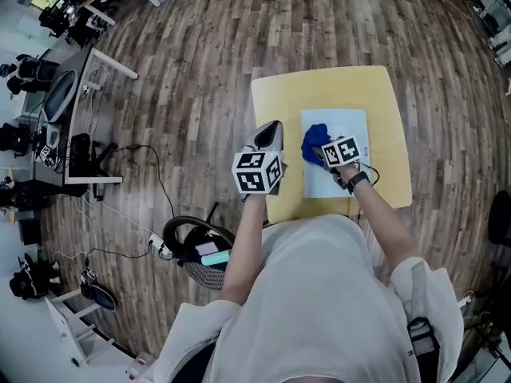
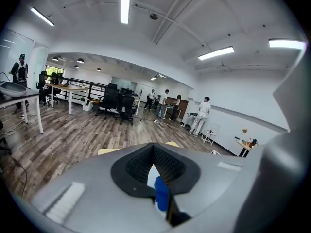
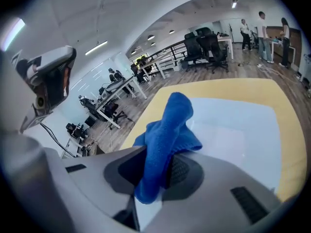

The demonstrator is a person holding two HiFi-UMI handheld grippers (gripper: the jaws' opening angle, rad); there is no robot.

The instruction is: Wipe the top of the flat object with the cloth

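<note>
1. Looks steeply down from the person's head, well above the yellow counter; takes in the left claw, the right claw and wide floor around.
2. Rides on the left claw; faces almost level across the office, catching only a strip of counter beyond the jaws.
3. Rides on the right claw, low and close over the counter; faces along the jaws toward distant desks.
4. Shared across all three: counter, white flat object, blue cloth.
</note>
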